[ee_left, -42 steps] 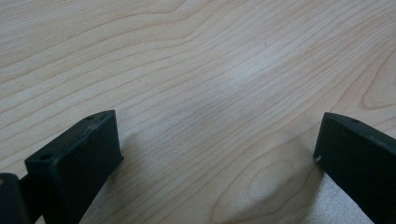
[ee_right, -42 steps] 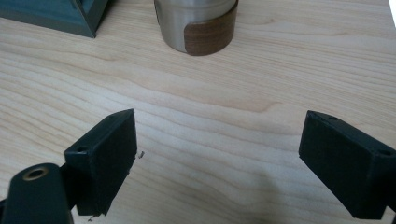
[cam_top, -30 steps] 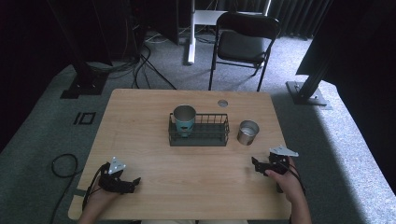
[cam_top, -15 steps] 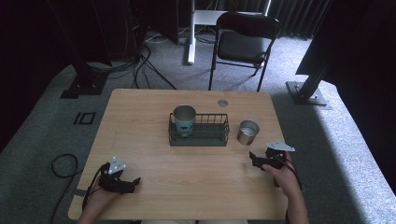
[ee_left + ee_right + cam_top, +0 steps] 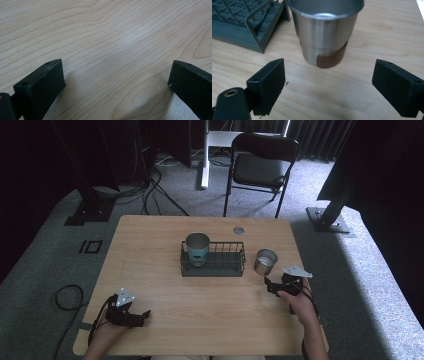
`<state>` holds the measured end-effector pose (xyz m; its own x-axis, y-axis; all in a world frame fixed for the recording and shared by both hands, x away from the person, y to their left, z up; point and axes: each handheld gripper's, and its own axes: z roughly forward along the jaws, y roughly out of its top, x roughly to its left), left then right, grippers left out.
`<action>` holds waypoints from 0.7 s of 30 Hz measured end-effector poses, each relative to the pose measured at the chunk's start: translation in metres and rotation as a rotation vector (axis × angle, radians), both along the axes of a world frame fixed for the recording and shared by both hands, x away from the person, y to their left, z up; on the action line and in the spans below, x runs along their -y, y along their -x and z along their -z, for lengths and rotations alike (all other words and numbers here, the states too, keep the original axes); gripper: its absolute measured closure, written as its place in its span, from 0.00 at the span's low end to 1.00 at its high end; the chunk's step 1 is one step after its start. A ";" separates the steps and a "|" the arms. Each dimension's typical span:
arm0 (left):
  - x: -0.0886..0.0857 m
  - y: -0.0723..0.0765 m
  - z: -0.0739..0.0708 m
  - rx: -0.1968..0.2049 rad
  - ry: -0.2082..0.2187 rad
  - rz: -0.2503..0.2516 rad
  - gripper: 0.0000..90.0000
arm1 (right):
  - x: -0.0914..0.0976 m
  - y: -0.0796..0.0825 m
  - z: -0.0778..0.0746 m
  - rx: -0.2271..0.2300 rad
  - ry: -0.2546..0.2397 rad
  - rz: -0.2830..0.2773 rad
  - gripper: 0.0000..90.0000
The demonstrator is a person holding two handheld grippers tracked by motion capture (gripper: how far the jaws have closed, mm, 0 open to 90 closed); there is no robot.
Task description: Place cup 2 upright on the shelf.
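Step in hand looks like the approach to a grasp: right gripper sits near the steel cup on the desk, fingers spread wide, nothing between them. In the right gripper view the cup stands upright dead ahead, apart from both fingers, centred in the gap. It stands just beside the right end of the wire basket, not touching it as far as can be told.

A second steel cup, with a teal band, stands upright in the left end of the basket. So the likely job is putting the loose cup in next to it.

Left gripper rests low at the near left of the desk, well apart from everything, fingers wide, only bare wood between them.

Next move calls for: push the right gripper forward until the fingers straddle the cup wall, close mid-height, lift straight. Risk: the left finger clipping the basket corner; smooth steel may slip.

Writing: none readable. The cup has a brown band round its base, no text visible. Teal band on the other cup too small to read.
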<state>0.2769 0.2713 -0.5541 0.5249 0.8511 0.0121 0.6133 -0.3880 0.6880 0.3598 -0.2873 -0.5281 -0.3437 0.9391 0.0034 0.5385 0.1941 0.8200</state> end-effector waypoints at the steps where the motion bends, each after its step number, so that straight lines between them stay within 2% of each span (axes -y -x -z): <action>1: 0.000 0.000 0.000 0.000 0.000 0.000 0.01 | 0.000 -0.001 -0.001 0.003 0.001 -0.001 0.12; 21: 0.000 0.000 0.000 -0.001 -0.001 0.001 0.01 | -0.009 -0.024 -0.016 0.042 -0.008 0.003 0.12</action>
